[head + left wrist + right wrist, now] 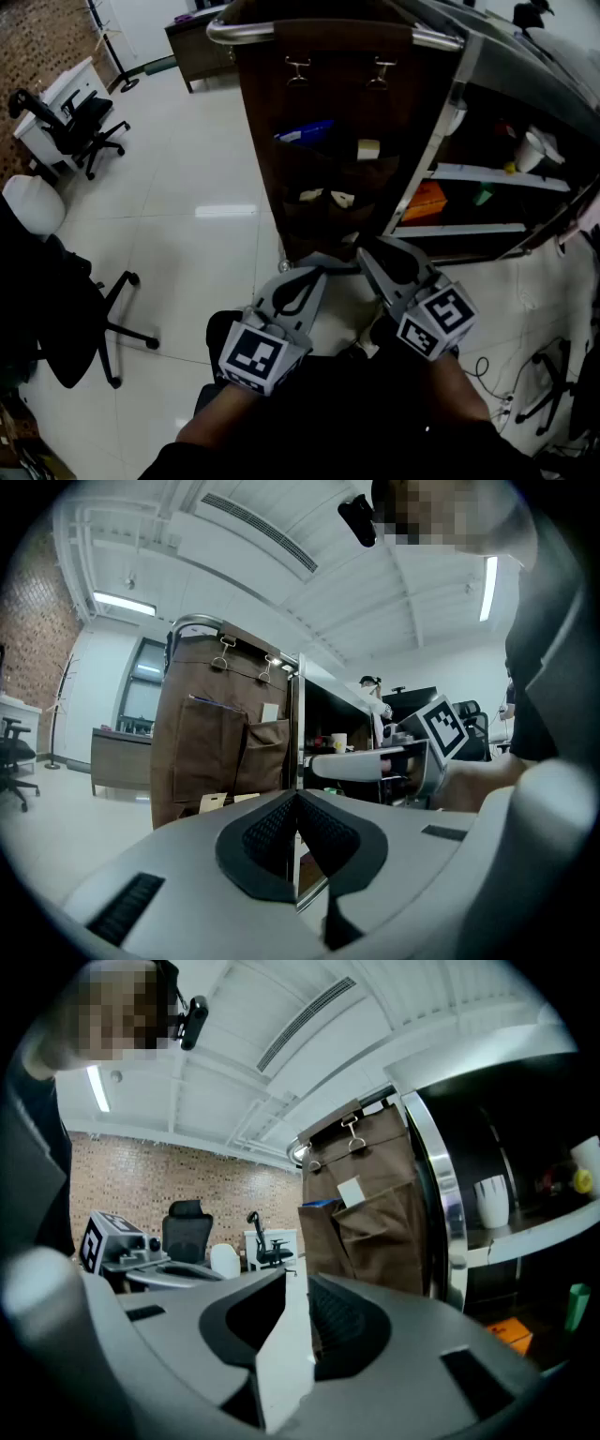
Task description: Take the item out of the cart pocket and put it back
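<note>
A brown fabric organiser with several pockets hangs by clips from the cart's rail. A blue item and a cream card stick out of its upper pockets, and pale cards out of the lower ones. Both grippers are low in front of it, tips close together. My right gripper is shut on a flat white card that stands on edge between its pads. My left gripper is shut with nothing in it. In the head view the left gripper and right gripper point at the organiser's bottom.
The cart's open shelves to the right hold an orange box and a white cup. Office chairs and a white desk stand at far left, and a black chair at near left. Cables lie on the floor at right.
</note>
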{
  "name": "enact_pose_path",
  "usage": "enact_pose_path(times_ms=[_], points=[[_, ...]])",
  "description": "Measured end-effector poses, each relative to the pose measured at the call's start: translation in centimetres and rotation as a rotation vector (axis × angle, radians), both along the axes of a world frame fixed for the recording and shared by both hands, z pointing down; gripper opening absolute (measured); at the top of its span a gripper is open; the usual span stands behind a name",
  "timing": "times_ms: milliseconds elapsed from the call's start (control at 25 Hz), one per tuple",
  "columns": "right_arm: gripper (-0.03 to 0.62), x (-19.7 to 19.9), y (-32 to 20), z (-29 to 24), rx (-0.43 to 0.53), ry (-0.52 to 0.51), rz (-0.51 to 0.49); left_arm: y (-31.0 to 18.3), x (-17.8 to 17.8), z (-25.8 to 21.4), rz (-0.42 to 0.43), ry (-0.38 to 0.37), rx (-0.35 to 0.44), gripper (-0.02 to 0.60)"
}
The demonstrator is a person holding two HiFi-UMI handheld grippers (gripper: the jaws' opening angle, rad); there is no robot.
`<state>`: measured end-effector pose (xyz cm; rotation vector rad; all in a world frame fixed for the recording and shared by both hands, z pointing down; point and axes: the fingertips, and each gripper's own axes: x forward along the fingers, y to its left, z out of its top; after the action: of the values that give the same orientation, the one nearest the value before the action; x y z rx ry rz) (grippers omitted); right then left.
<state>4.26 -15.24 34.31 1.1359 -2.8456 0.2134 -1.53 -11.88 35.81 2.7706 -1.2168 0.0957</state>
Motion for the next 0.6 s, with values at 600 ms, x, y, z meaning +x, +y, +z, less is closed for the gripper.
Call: enact_pose_path(times_ms=[600], points=[[0.13, -1.2, -9.2, 1.7, 0.061, 0.246, 0.046, 0.5, 0.1, 0.6, 0.0, -0.021, -0.004, 0.0]])
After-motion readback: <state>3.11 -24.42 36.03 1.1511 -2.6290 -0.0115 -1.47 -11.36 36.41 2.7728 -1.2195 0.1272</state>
